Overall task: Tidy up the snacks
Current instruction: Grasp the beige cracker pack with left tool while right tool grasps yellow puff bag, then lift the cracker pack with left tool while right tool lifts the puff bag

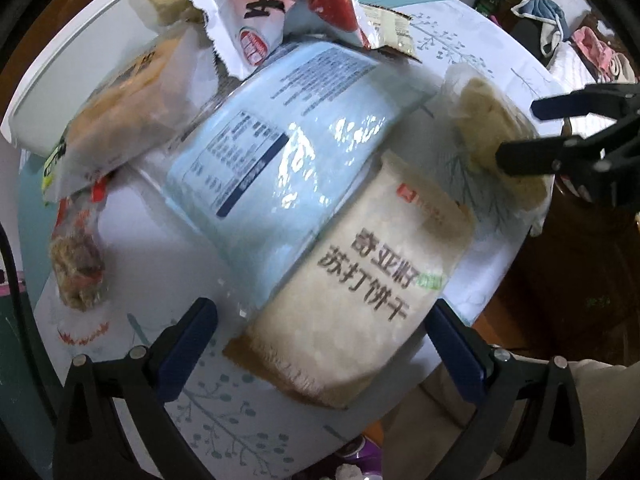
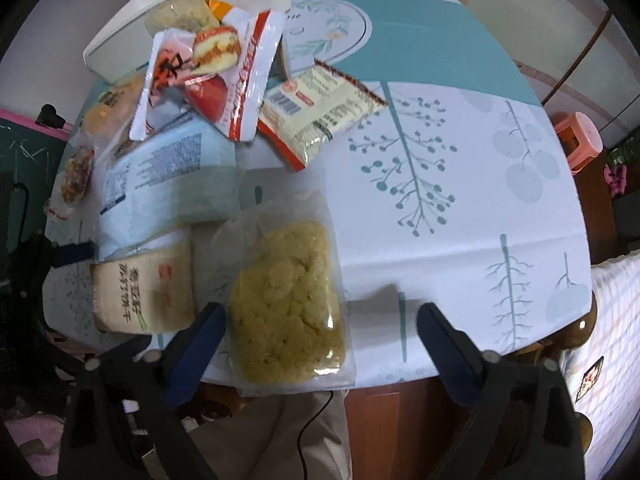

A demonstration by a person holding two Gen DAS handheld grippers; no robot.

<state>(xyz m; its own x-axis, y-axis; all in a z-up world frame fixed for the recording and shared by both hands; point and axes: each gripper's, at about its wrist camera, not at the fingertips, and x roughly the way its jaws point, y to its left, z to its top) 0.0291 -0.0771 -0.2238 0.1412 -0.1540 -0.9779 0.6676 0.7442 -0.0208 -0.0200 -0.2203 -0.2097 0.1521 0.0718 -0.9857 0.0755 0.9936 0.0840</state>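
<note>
Left wrist: cracker packet (image 1: 352, 308) reading "苏打饼干".

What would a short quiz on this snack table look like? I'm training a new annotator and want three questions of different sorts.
1. True or false: the left gripper is shut on the beige cracker pack.
2. Which pack lies between the right gripper's open jaws: (a) clear bag of yellow cakes, (b) light blue pack, (c) red-and-white wrapper?
3. Fill in: the white ___ stands behind the pile.

Key: 1 false; 2 a; 3 bin.
</note>
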